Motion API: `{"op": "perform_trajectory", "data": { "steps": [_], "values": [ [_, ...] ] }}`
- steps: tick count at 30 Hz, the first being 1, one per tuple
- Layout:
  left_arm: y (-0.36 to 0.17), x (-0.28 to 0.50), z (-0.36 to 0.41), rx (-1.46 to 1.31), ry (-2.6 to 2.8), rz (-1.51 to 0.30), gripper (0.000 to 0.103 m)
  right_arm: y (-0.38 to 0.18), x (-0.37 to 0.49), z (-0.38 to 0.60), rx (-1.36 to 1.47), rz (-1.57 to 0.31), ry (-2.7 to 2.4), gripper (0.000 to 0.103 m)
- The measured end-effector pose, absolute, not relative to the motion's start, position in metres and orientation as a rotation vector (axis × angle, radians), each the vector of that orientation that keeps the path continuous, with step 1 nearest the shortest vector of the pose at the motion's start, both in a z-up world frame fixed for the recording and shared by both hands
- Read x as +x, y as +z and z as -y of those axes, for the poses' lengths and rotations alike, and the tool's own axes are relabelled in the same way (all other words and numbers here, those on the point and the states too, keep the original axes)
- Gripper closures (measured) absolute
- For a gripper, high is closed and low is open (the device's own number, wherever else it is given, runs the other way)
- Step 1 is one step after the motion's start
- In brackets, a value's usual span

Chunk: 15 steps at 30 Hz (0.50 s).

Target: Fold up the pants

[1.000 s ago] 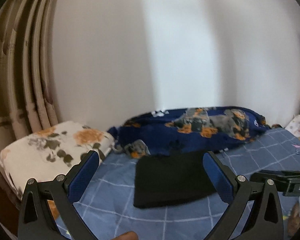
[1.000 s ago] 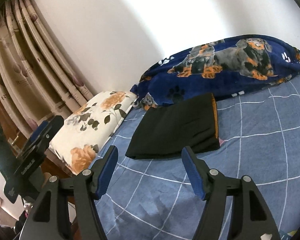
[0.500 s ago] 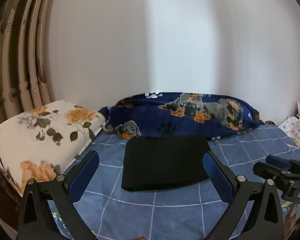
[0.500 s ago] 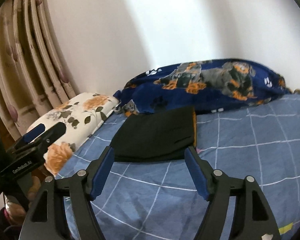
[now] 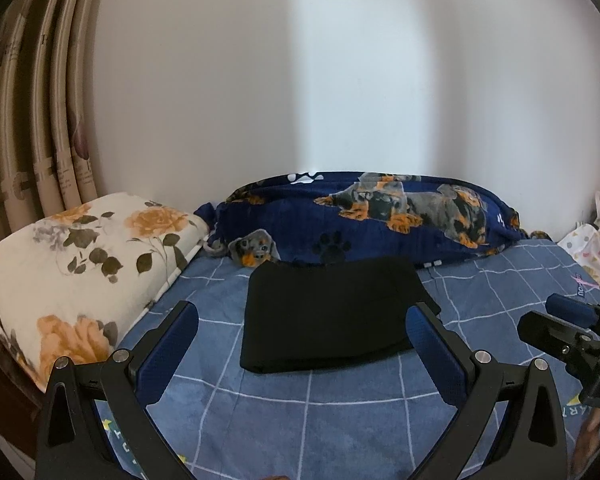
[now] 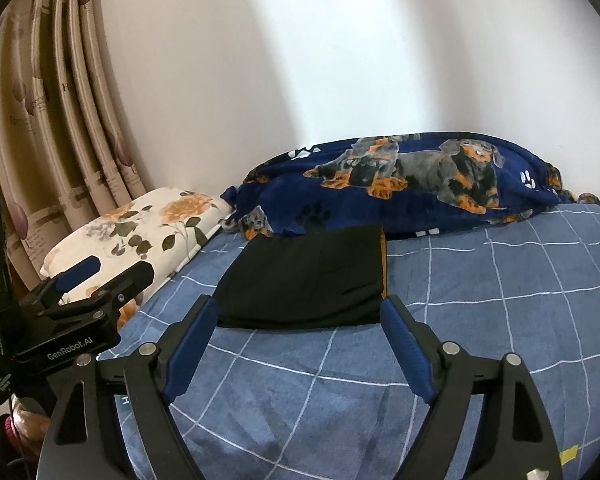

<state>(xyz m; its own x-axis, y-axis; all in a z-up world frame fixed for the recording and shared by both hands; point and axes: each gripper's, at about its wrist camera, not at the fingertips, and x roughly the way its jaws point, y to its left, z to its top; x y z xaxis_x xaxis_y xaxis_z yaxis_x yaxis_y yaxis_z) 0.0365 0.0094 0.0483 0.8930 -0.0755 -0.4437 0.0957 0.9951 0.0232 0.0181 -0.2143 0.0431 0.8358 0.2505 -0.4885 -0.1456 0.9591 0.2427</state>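
Squarely folded pants, bedsheet around

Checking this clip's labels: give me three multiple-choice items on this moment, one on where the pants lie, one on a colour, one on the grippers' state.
1. Where do the folded pants lie?
A. on the blue checked sheet, just in front of the dog-print blanket
B. on top of the floral pillow
C. hanging from the curtain

2. What colour are the pants?
A. white
B. black
C. red

3. What state are the left gripper and right gripper in?
A. both shut on the pants
B. one shut, one open
C. both open, holding nothing

Answers: 1 A, the pants rest flat on the sheet below the blanket. 2 B, the fabric is black, with a thin orange edge in the right wrist view. 3 C, both jaws stand wide apart with only sheet and pants seen beyond them; the right jaws have just been opening.
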Motion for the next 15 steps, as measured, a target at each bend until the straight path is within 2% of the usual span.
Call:
{"op": "perform_trajectory", "data": {
  "steps": [15],
  "values": [
    [0.0450,0.0373,-0.0125,0.023,-0.087,-0.474,0.000,0.0413,0.0165,0.2136,0.204,-0.555,0.203,0.016]
  ]
}}
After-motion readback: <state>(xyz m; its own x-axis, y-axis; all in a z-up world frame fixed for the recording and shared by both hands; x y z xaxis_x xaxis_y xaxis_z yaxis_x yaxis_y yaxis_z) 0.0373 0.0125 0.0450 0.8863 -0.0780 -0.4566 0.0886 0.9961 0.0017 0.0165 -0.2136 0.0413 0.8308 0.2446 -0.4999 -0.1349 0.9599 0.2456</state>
